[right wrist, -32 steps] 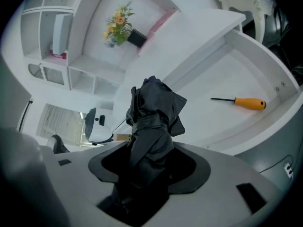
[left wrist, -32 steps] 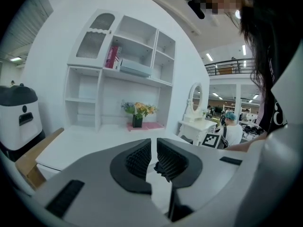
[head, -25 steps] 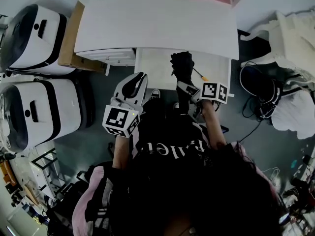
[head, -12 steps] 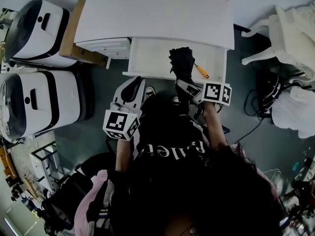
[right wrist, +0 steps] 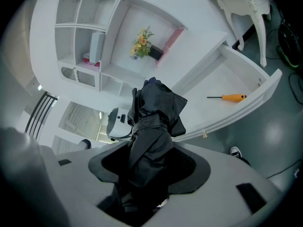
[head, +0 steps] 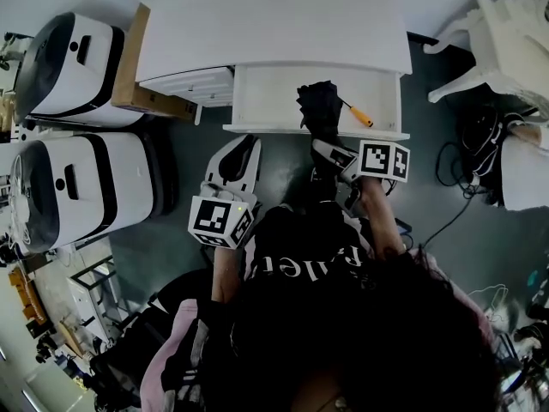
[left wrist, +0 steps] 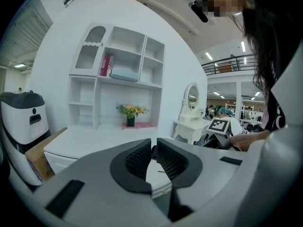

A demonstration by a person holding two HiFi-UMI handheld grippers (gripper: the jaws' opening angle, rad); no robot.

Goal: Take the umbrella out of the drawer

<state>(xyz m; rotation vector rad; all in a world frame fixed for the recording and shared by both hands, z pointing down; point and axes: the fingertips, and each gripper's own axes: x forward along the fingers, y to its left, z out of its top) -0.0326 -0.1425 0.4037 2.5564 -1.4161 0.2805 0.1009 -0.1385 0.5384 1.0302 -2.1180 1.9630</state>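
White flat-topped desk (head: 274, 33) at the far side, its wide white drawer (head: 266, 101) pulled open toward the person.

Black folded fabric umbrella (head: 319, 110): over the last second it has come nearer with the right gripper. Earlier the marker cube overlapped the drawer's front edge in the head view; now it sits on the near side of that edge. The umbrella's far end still shows over the drawer's interior in the head view. In the right gripper view it stands up clear above the drawer front, not resting on the floor of it.

Right gripper (right wrist: 149, 160): jaws clamped on the lower part of the umbrella (right wrist: 154, 122), cloth bunched between them.

Left gripper (left wrist: 152, 157): jaws almost together, thin slit only, nothing in it; held low, near side of the drawer, left of the right one.

Orange-handled screwdriver (right wrist: 227, 97) lies in the drawer, right of the umbrella.

Judgement: lift done, withdrawal nearly complete; umbrella still needs carrying fully past the front edge.
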